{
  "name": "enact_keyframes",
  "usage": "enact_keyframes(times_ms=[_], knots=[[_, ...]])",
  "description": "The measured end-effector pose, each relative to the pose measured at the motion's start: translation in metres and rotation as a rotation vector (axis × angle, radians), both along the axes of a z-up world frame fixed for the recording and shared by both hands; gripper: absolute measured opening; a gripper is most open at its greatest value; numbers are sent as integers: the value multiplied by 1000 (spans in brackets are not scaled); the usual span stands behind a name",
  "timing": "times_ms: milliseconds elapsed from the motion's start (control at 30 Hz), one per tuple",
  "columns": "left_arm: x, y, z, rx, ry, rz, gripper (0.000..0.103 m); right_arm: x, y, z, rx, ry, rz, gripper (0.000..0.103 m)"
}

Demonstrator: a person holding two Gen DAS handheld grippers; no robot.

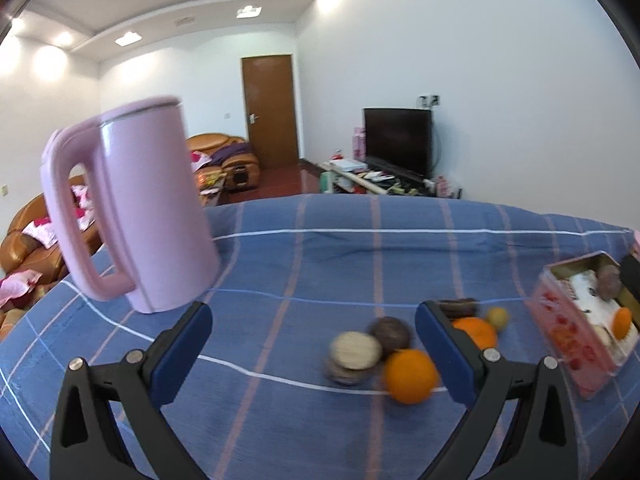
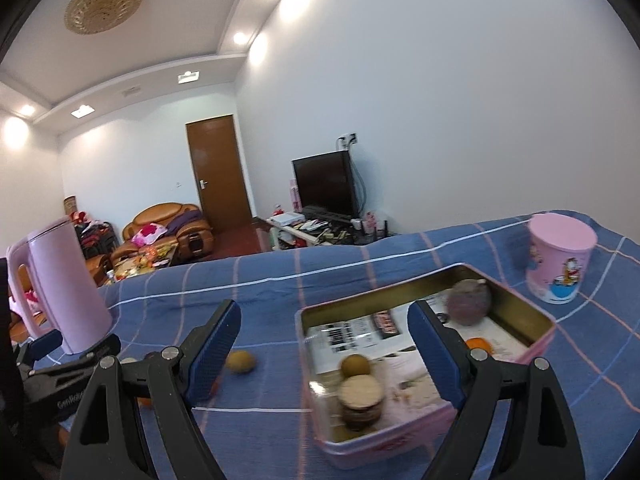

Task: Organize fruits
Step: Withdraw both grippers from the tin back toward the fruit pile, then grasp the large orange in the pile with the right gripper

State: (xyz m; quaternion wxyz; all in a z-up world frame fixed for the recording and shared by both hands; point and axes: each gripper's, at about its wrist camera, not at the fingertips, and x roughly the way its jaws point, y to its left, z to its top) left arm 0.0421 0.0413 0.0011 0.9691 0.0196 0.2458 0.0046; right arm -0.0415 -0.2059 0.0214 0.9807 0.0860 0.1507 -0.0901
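Blue-padded jaws wide apart, nothing held

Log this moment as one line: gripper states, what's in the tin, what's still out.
left gripper: open | right gripper: open | pink tin: some fruit inside | orange: on cloth

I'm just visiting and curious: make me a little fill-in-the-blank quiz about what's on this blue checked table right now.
1. The tall pink plastic jug has its handle on the ____ side in the left wrist view.
2. The pink rectangular tin box stands with its lid ____.
3. The round orange fruit nearest the left gripper lies on the ____, outside the tin.
4. Both the left gripper and the right gripper are ____ and empty.

Missing words: left; off; tablecloth; open
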Motion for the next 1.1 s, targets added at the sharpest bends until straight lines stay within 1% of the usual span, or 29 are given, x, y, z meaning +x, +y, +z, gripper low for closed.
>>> enact_keyframes(times_ms=[100, 200, 300, 333, 367, 433, 533, 600, 667, 867, 967, 1033, 1100], knots=[[14, 22, -4, -20, 36, 54, 103, 11, 16, -1, -44, 34, 19, 87], [26, 41, -8, -38, 68, 115, 103, 28, 34, -5, -78, 103, 81, 87], [31, 52, -11, -46, 93, 145, 103, 44, 49, -12, -53, 182, 163, 86], [32, 54, -11, -48, 98, 149, 103, 52, 55, -16, -40, 215, 196, 83], [32, 55, -12, -50, 101, 151, 103, 57, 60, -18, -35, 236, 216, 77], [34, 56, -13, -52, 117, 148, 103, 70, 70, -27, -26, 296, 255, 73], [37, 55, -16, -51, 147, 141, 103, 89, 82, -40, 1, 390, 270, 58], [36, 55, -17, -51, 157, 137, 103, 100, 84, -48, 37, 438, 279, 56], [36, 55, -16, -58, 162, 124, 103, 108, 84, -52, 84, 453, 290, 55], [30, 53, -9, -45, 138, 113, 103, 122, 89, -62, 141, 495, 330, 56], [28, 54, -7, -52, 135, 108, 103, 126, 82, -66, 210, 502, 337, 56], [28, 55, -7, -60, 141, 104, 103, 126, 83, -65, 205, 505, 339, 56], [29, 55, -8, -72, 150, 98, 103, 125, 86, -64, 171, 515, 337, 48]])
